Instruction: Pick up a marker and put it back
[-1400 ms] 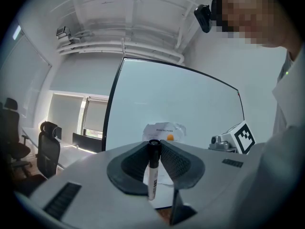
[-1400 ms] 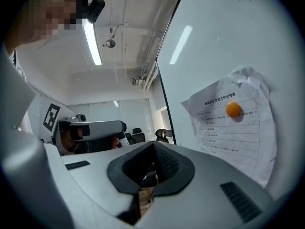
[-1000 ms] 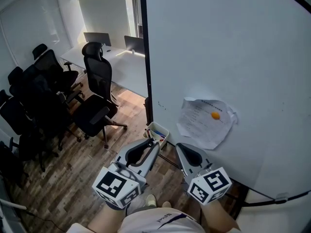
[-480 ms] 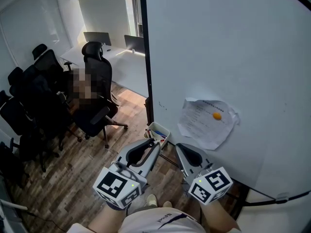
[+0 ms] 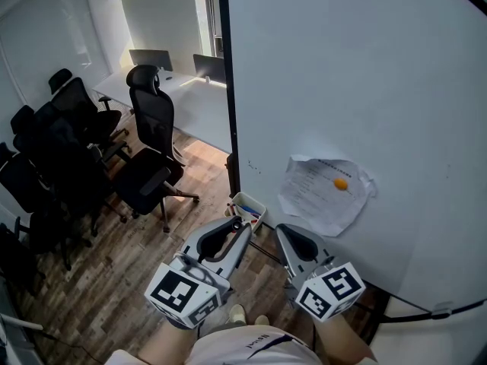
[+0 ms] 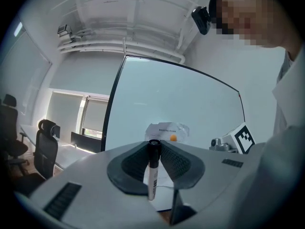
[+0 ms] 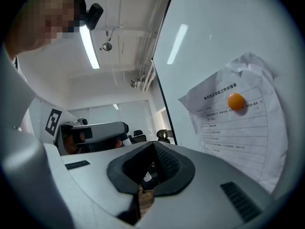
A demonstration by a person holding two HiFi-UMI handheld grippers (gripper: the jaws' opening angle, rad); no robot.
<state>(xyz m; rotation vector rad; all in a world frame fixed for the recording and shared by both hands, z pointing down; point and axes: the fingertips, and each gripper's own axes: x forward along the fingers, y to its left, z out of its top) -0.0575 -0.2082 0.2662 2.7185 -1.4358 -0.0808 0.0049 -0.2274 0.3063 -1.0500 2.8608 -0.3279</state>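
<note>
A black-capped marker [image 6: 152, 168] with a white barrel stands upright between the pads of my left gripper [image 6: 153, 146], which is shut on it. In the head view the left gripper [image 5: 233, 226] points at the whiteboard's lower left corner, and the marker's cap [image 5: 236, 221] shows at its tips. Just beyond it a small white marker tray [image 5: 248, 205] hangs at the board's edge, with pens inside. My right gripper [image 5: 282, 231] is beside the left one, its jaws together with nothing between them [image 7: 153, 146].
A large whiteboard [image 5: 358, 90] fills the right side. A crumpled printed sheet [image 5: 323, 192] is pinned to it by an orange magnet [image 5: 340, 182]. Black office chairs [image 5: 148, 162] and a white desk [image 5: 190, 101] stand on the wooden floor to the left.
</note>
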